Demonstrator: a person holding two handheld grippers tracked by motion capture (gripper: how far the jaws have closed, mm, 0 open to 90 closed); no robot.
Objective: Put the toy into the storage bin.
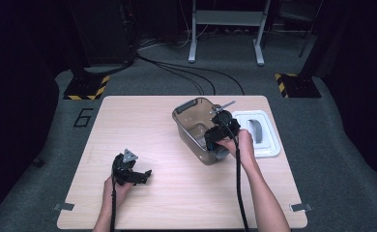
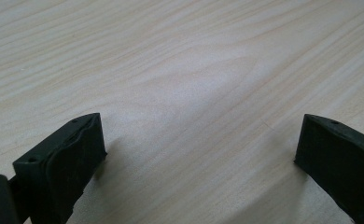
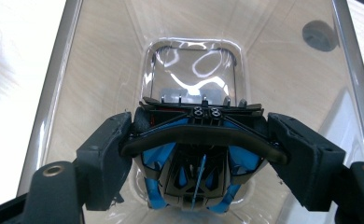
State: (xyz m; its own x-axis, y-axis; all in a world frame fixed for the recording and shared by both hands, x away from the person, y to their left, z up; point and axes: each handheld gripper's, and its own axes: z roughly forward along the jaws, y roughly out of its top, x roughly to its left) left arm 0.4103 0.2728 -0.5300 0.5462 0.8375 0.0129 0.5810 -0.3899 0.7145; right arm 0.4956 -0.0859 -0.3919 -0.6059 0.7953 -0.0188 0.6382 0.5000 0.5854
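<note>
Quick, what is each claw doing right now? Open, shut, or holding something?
Left gripper: open, nothing between its jaws, over the bare table.
Right gripper: shut on the blue and black toy car, inside the clear bin.

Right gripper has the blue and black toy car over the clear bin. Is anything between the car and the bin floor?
Nothing visible. The right gripper holds the toy car inside the open top of the clear bin, and the bin floor beneath looks bare. The white lid lies beside the bin, out of the way.
</note>
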